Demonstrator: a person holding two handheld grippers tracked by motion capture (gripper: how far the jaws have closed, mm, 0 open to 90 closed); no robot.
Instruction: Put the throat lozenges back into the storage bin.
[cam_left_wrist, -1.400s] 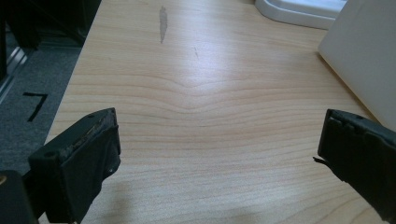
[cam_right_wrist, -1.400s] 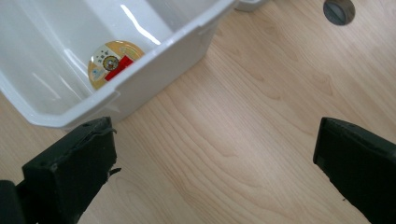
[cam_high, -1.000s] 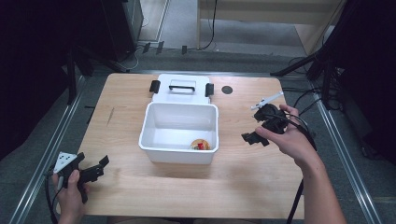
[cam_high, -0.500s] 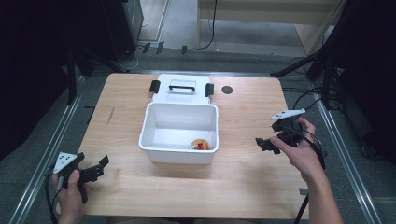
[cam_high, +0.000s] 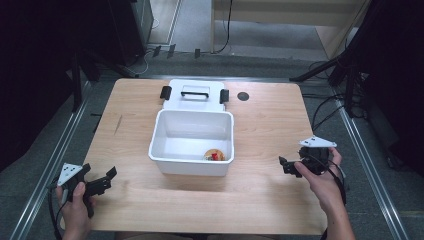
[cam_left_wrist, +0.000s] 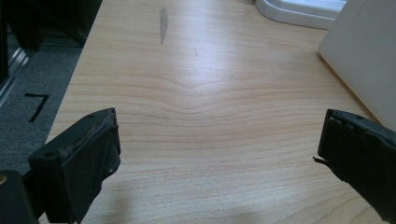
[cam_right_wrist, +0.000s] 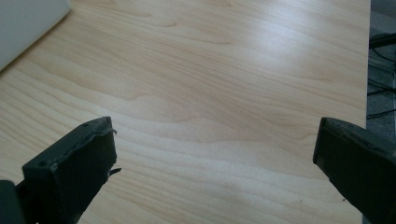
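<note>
Your left gripper: jaws wide, empty, over the table's near-left corner.
Your right gripper: jaws wide, empty, right of the bin.
White bin: table centre, a small red-and-yellow item inside.

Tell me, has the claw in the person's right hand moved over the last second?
Yes. The right claw has drawn back from beside the white bin, toward the table's near right edge.

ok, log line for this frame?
left claw: open, empty | right claw: open, empty | white bin: small item inside | lid: behind bin
</note>
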